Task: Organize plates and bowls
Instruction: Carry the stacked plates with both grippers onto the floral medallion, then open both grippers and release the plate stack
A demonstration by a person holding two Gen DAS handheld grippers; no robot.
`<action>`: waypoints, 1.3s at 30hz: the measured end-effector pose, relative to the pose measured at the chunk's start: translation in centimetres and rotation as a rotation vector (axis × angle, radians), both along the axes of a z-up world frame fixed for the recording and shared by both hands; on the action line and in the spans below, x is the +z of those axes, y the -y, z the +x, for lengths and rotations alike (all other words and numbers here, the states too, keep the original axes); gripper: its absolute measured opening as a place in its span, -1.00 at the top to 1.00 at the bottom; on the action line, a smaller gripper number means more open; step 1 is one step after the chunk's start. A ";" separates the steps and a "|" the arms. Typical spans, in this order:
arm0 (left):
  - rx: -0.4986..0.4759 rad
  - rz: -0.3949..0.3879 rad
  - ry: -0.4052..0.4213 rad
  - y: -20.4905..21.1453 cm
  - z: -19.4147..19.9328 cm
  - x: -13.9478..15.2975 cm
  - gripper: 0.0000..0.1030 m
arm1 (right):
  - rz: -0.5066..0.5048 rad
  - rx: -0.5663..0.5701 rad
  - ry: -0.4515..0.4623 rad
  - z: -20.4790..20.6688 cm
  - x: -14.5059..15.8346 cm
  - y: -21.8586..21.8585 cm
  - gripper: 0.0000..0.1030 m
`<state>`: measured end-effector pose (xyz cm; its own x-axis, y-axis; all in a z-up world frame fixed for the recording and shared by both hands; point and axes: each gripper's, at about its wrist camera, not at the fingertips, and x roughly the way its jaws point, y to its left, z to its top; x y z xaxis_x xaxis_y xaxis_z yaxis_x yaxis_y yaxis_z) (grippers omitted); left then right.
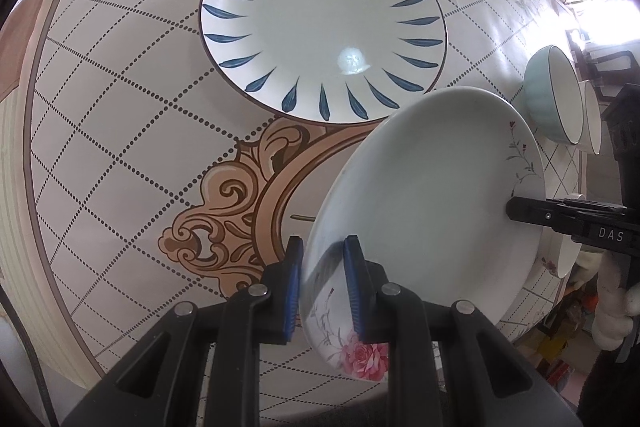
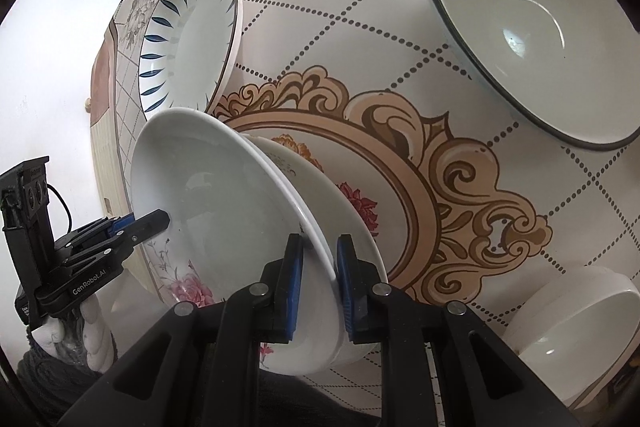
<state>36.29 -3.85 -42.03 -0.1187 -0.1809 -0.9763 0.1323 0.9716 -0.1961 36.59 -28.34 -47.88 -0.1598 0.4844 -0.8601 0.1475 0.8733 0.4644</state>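
Both jaws clamp rose plate (image 1: 424, 195) — tilted.

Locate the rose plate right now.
The rose plate is held tilted above the tablecloth, clamped at opposite rims by the left gripper and right gripper, just short of the blue-leaf plate.

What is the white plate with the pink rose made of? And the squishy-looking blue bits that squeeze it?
The white plate with the pink rose looks like glazed ceramic: smooth, shiny, with the flower printed under the gloss. The blue pads on the left gripper look like ribbed rubber or soft plastic, matte; which one I cannot tell.
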 end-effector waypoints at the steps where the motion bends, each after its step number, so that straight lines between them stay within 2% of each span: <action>1: -0.001 0.007 -0.002 0.1 -0.1 -0.1 0.65 | -0.003 0.001 0.003 0.0 0.0 -0.1 0.63; 9: -0.001 0.040 -0.017 1.7 -2.1 -1.6 0.65 | -0.055 0.038 0.006 -0.5 -0.1 -0.4 0.63; 19: 0.024 0.136 -0.037 4.2 -4.3 -3.3 0.65 | -0.153 0.062 -0.018 -0.7 -0.5 -2.6 0.64; 26: 0.047 0.189 -0.051 6.1 -5.7 -3.8 0.60 | -0.231 0.052 -0.041 -0.7 -0.3 -4.7 0.51; 29: 0.047 0.193 -0.054 6.5 -6.0 -3.9 0.60 | -0.229 0.058 -0.053 -0.7 -0.2 -5.2 0.28; 30: 0.043 0.194 -0.053 6.8 -6.2 -3.9 0.60 | -0.222 0.062 -0.059 -0.7 -0.1 -5.6 0.12; 31: 0.042 0.193 -0.053 7.1 -6.4 -3.9 0.60 | -0.203 0.058 -0.067 -0.7 -0.1 -5.9 -0.12; 34: 0.042 0.187 -0.063 7.7 -6.3 -4.2 0.59 | -0.143 0.025 -0.087 -0.7 -0.2 -6.1 -0.60; 36: 0.040 0.191 -0.058 8.2 -6.8 -4.3 0.60 | -0.127 0.014 -0.086 -0.5 -0.1 -5.6 -0.73; 39: 0.045 0.186 -0.059 8.5 -7.5 -4.5 0.60 | -0.107 -0.010 -0.101 0.0 0.1 -4.5 -0.73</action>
<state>28.76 -12.40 -46.52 -0.1722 -0.0042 -0.9851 0.0814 0.9965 -0.0185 36.56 -23.84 -47.76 -0.2434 0.3927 -0.8868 0.1973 0.9153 0.3512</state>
